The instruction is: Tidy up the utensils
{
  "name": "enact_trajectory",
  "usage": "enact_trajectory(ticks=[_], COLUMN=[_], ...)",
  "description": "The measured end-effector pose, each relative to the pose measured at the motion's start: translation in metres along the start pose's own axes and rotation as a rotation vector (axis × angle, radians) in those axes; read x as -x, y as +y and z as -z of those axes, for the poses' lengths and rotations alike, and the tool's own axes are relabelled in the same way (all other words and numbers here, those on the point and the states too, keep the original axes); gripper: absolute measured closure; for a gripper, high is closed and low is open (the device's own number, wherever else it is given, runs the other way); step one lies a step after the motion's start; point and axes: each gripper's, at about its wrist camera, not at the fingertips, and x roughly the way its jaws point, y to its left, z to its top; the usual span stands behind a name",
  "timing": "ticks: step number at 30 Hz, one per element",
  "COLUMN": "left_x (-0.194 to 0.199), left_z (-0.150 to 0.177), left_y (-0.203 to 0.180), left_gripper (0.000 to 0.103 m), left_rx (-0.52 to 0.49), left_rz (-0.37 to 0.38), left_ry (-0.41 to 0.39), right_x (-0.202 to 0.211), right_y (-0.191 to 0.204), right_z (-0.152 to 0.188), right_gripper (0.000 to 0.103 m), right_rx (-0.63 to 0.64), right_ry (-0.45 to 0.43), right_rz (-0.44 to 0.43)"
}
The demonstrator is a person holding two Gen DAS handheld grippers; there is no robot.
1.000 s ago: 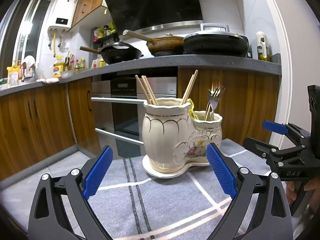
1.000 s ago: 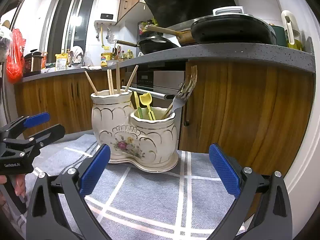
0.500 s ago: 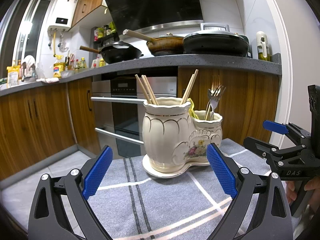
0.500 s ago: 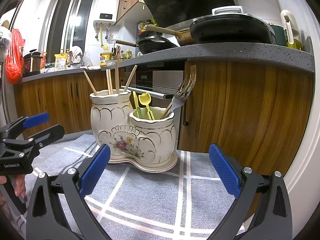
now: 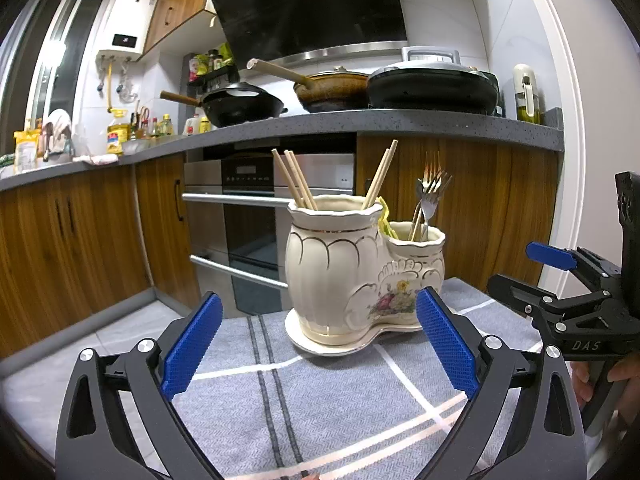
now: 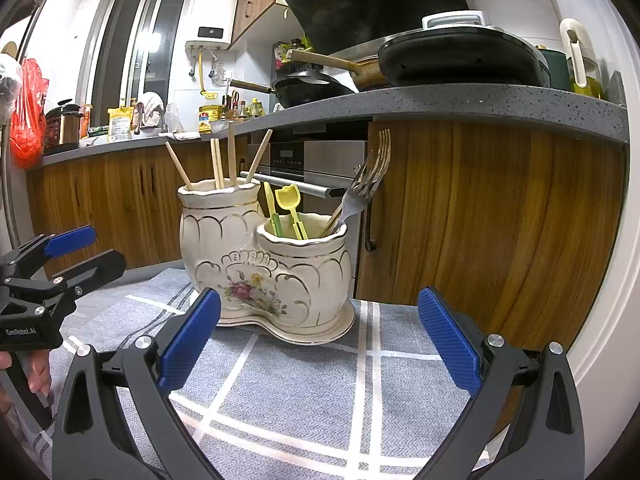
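Note:
A cream ceramic double utensil holder [image 5: 352,272] [image 6: 272,268] with a flower print stands on a grey checked cloth [image 5: 320,396] [image 6: 312,392]. Its taller pot holds wooden chopsticks [image 5: 296,180] [image 6: 224,160]. The shorter pot holds metal forks [image 5: 430,196] [image 6: 366,184] and yellow-green plastic utensils [image 6: 290,210]. My left gripper [image 5: 316,344] is open in front of the holder, nothing between its blue pads. My right gripper [image 6: 316,344] is open too, a little short of the holder, and empty. Each gripper shows at the edge of the other's view.
Behind the cloth run wooden cabinets [image 5: 80,248], a built-in oven [image 5: 256,216] and a grey counter [image 5: 360,124] with pans. A white wall or door frame [image 6: 600,280] stands to the right. A hand [image 6: 24,372] holds the left gripper's handle.

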Motion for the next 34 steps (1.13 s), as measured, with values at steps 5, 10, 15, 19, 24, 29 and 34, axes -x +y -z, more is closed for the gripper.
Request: enact_trajectory(ticks=[5, 10, 15, 19, 24, 29, 34], left_x=[0.0, -0.0022, -0.0023, -0.0027, -0.0034, -0.0043, -0.0064], left_z=[0.0003, 0.0022, 0.0027, 0.0029, 0.0035, 0.0057, 0.0056], left_y=[0.0006, 0.0006, 0.0017, 0.0015, 0.0024, 0.0044, 0.0037], left_gripper=[0.006, 0.006, 0.006, 0.006, 0.006, 0.005, 0.005], left_rx=[0.002, 0.002, 0.003, 0.001, 0.001, 0.0, 0.001], left_rz=[0.004, 0.001, -0.001, -0.003, 0.004, 0.004, -0.004], left_ry=[0.001, 0.01, 0.013, 0.016, 0.019, 0.029, 0.034], right_x=[0.0, 0.0002, 0.0002, 0.0002, 0.0002, 0.0003, 0.0002], right_y=[0.0002, 0.0, 0.0, -0.0002, -0.0002, -0.0003, -0.0004], right_z=[-0.0002, 0.0, -0.0003, -0.0002, -0.0003, -0.0003, -0.0004], right_gripper=[0.006, 0.005, 0.005, 0.005, 0.005, 0.005, 0.005], right_rx=[0.001, 0.0, 0.0, 0.0, 0.0, 0.0, 0.0], right_ry=[0.0, 0.0, 0.0, 0.001, 0.001, 0.001, 0.001], right_rz=[0.0, 0.0, 0.0, 0.0, 0.0, 0.0, -0.001])
